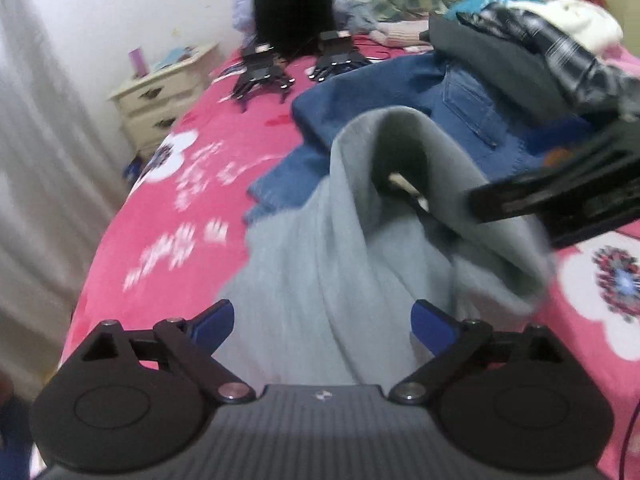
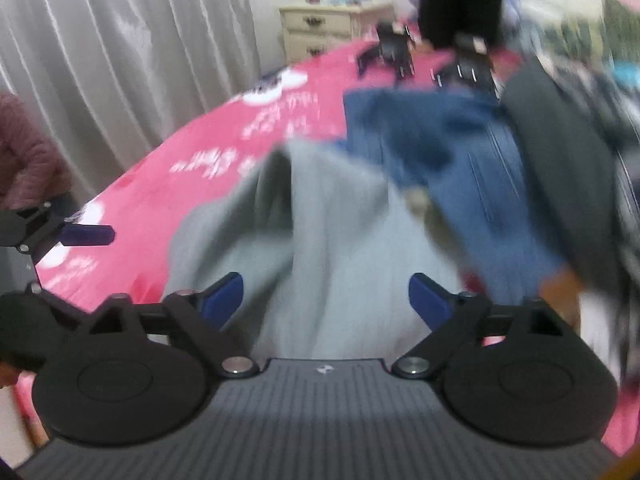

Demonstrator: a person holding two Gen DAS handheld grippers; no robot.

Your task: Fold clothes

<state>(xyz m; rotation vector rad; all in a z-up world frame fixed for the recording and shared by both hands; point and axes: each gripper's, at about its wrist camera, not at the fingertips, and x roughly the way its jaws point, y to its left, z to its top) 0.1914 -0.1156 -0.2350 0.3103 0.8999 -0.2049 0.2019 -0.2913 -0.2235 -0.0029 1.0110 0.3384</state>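
Your left gripper (image 1: 322, 320) has its blue-tipped fingers spread wide, and the grey garment (image 1: 344, 248) lies straight ahead of it, running up between the two fingers without either pad pinching it; the cloth is bunched into a raised fold just beyond the fingertips, with a dark hollow at its top; past that fold, further out from your left gripper, the blue jeans (image 1: 400, 100) lie spread on the pink bedspread (image 1: 168, 208), and a heap of dark and plaid clothes (image 1: 520, 48) sits ahead and to its right; your right gripper (image 2: 322, 298) is likewise spread apart, holding nothing, with the same grey garment (image 2: 332, 240) directly in front of it and between its fingers; the jeans (image 2: 452, 152) lie ahead and slightly right of it, touching the grey cloth; both views are blurred, so finer folds cannot be made out; a cream nightstand (image 2: 320, 28) stands far ahead beyond the bed
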